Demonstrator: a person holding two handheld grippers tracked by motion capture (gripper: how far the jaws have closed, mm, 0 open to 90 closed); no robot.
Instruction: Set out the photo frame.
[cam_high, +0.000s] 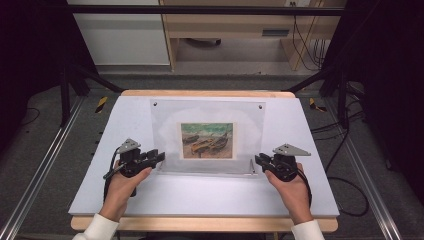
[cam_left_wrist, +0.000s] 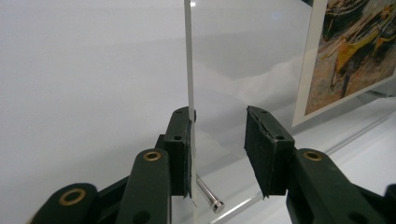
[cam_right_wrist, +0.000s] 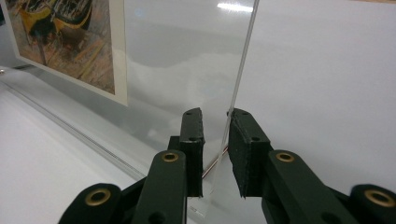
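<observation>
A clear acrylic picture frame stands upright near the middle of the table, somewhat closer to the far edge than to the near one, with a small print of beached boats sandwiched in its centre and two small metal studs at its upper corners. It looks like two rigid transparent sheets pinned together, so it should handle as a stiff, fairly light slab: smooth and slippery on its faces, liable to scratch or chip at a corner if knocked, and easy to tip since it rests on a narrow bottom edge. The sensible places to take hold are the two side edges low down, one on each side, pinching the thickness of the panel well clear of the print (a single-sided grip would likely let it swing). The left hand-held gripper is at the frame's lower left corner; in the left gripper view its jaws stand apart, the left jaw lying against the sheet's edge and the other well off it, and a metal pin pokes out near the base. The right hand-held gripper is at the lower right corner, its jaws narrower, straddling the panel's edge with a slight gap visible on either side, so it does not look clamped yet. The table carries a white sheet, and the person's hands come in from its near edge.
</observation>
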